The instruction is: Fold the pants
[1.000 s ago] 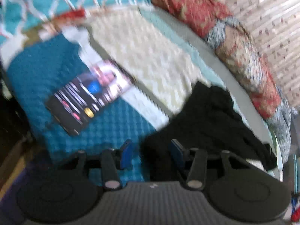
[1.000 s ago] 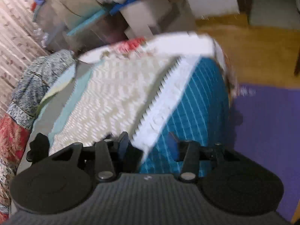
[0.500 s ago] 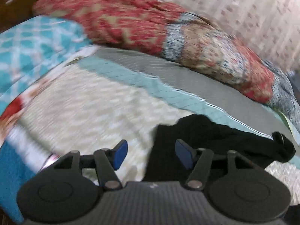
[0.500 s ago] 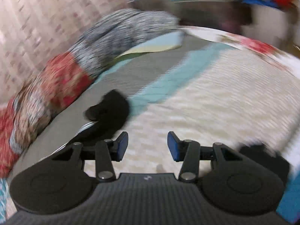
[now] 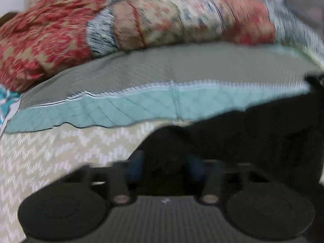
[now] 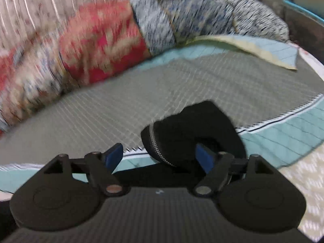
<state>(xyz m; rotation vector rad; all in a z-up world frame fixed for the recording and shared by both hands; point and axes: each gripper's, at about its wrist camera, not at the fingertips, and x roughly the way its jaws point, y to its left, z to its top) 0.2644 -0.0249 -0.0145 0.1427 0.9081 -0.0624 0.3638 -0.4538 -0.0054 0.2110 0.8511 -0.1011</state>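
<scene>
The black pants [image 5: 253,133] lie crumpled on the bed, filling the lower right of the left wrist view. My left gripper [image 5: 164,167] is open, its blue pads on either side of a dark fold of the pants; the frame is blurred. In the right wrist view a bunched end of the pants [image 6: 194,129] with a metal zipper [image 6: 157,149] sits between the fingers. My right gripper [image 6: 160,157] is open, with its right pad against the cloth.
The bed carries a grey quilted panel [image 5: 172,68], a teal strip [image 5: 121,109] and a beige zigzag cover [image 5: 50,154]. A rolled red and grey patterned blanket [image 5: 141,24] lies along the far side against a curtain [image 6: 30,6].
Both grippers have swung from the bed's blue near side toward the far side and moved in on the pants. The magazine has left the left view. Both stay open.
</scene>
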